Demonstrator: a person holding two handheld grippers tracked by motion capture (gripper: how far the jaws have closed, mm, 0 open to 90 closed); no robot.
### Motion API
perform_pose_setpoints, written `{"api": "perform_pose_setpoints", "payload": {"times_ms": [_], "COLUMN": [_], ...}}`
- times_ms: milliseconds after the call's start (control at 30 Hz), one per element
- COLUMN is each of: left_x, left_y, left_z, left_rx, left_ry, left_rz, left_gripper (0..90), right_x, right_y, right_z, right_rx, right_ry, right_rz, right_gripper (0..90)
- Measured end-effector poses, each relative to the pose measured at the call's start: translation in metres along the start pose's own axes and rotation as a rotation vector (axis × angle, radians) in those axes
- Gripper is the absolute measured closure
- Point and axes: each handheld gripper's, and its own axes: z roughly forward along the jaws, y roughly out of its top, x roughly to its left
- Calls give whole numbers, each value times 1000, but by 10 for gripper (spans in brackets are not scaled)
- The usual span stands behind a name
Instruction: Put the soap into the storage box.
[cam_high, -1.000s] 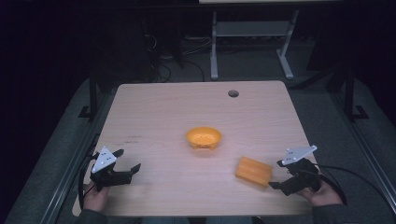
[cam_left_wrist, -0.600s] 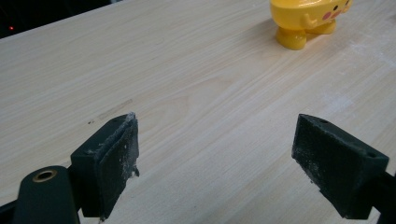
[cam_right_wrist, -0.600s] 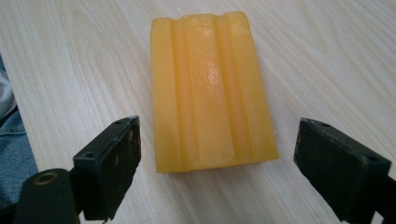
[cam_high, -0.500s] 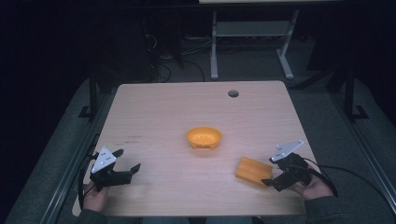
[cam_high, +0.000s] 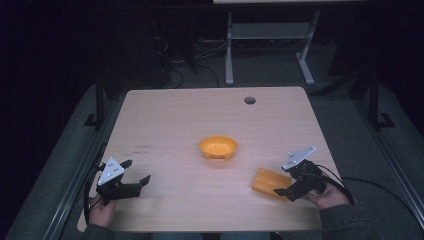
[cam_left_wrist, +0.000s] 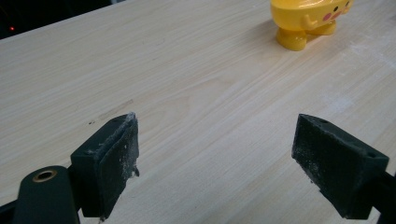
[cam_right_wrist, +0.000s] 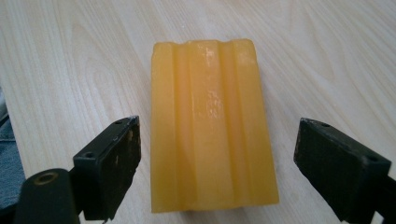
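Observation:
An orange ridged block (cam_high: 270, 182) lies flat on the wooden table (cam_high: 190, 120) at the front right. My right gripper (cam_high: 284, 186) is open, its jaws standing on either side of the near end of the block (cam_right_wrist: 210, 126) without touching it. A yellow-orange bowl-like toy (cam_high: 218, 148) stands at the table's middle; in the left gripper view it shows as a yellow figure with small feet (cam_left_wrist: 306, 21). My left gripper (cam_high: 136, 171) is open at the front left, low over bare wood, with nothing between its pads (cam_left_wrist: 109, 158).
A round cable hole (cam_high: 249, 100) sits near the table's far edge. Behind the table stands a white metal frame (cam_high: 270, 35) on a dark floor with cables. A cable trails from my right gripper off the table's right side.
My right gripper has moved left and forward until its open jaws flank the orange block. The left gripper has stayed where it was.

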Motion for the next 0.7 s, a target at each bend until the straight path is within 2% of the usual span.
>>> {"api": "perform_pose_setpoints", "payload": {"times_ms": [700], "left_x": [0], "left_y": [0], "left_z": [0], "left_rx": [0], "left_ry": [-2], "left_rz": [-7], "left_gripper": [142], "right_x": [0], "right_y": [16], "right_z": [19], "right_rx": [34], "right_ry": [25], "right_rz": [-48], "right_gripper": [144]}}
